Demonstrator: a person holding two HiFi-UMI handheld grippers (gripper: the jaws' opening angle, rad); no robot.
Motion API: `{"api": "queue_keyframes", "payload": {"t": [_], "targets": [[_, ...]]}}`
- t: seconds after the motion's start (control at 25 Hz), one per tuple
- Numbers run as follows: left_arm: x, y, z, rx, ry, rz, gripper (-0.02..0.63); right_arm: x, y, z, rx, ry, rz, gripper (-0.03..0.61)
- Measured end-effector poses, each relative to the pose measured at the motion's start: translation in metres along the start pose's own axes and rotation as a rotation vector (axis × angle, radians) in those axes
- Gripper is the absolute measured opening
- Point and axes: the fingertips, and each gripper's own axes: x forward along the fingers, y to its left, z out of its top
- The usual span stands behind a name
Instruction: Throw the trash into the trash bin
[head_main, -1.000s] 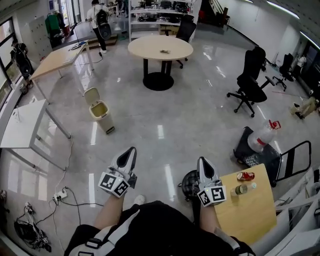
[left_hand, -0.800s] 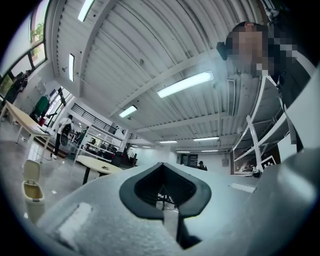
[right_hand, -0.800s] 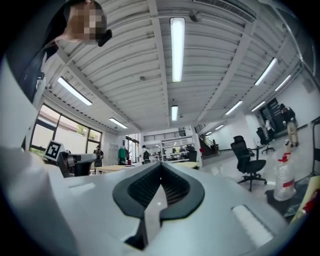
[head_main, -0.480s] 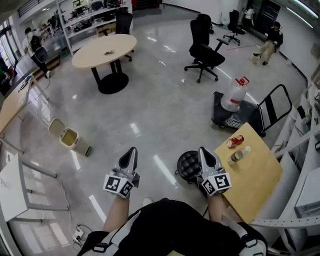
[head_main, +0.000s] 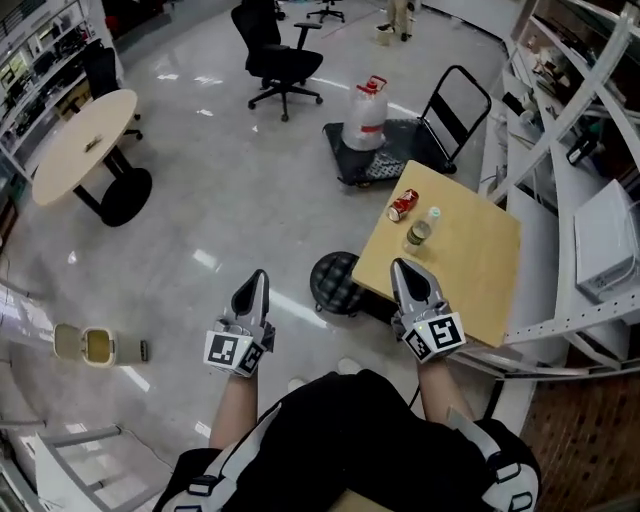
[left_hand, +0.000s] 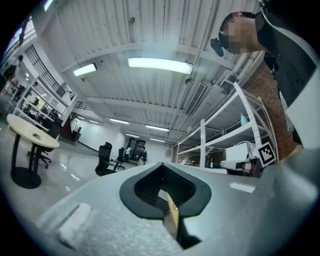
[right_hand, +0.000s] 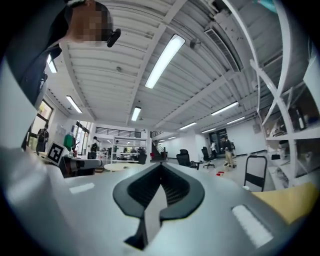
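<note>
No brand or wording is coming through legibly. The red can (head_main: 403, 204) is showing a pale patch on its side that is too small to read, and the small bottle (head_main: 419, 231) with a pale cap is carrying no label that can be made out. The cube on each hand-held gripper is displaying only black-and-white square markers.

Both pieces of trash are sitting on the square wooden worktop (head_main: 470, 262), the can lying on its side near the far edge and the bottle standing just beside it. The trash bin (head_main: 84, 344) is resting on the glossy floor at the lower left with its lid flipped open, well apart from the worktop.

The left hand-held gripper (head_main: 259, 281) is hanging over bare floor with its jaws pressed together and nothing between them. The right hand-held gripper (head_main: 401, 268) is showing the same closed, empty jaws, and its tip is appearing over the near corner of the worktop, short of the bottle. A black stool (head_main: 334, 281) is standing between the two.

Compared with half a second ago, the whole scene is swinging: the bin is sliding from mid-left to the lower left, the round table (head_main: 82, 143) is moving to the left edge, and the worktop is coming round from the lower right to ahead of the right hand-held gripper.
</note>
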Motion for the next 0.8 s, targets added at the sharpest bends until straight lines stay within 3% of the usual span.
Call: {"api": "queue_keyframes", "payload": {"t": [0.16, 0.4, 0.64, 0.8], "targets": [[0.031, -0.019, -0.015, -0.006, 0.026, -0.145, 0.0, -0.031, -0.019, 0.0, -0.013, 0.001, -0.138, 0.002], [0.056, -0.052, -0.031, -0.026, 0.051, -0.273, 0.0, -0.084, -0.052, 0.006, -0.031, 0.001, -0.298, 0.003], [0.08, -0.071, -0.022, -0.036, 0.023, -0.27, 0.0, -0.09, -0.09, 0.006, -0.037, -0.026, -0.338, 0.003], [0.091, -0.071, -0.028, 0.014, 0.045, -0.271, 0.001, -0.073, -0.112, 0.004, -0.024, -0.043, -0.327, 0.003]]}}
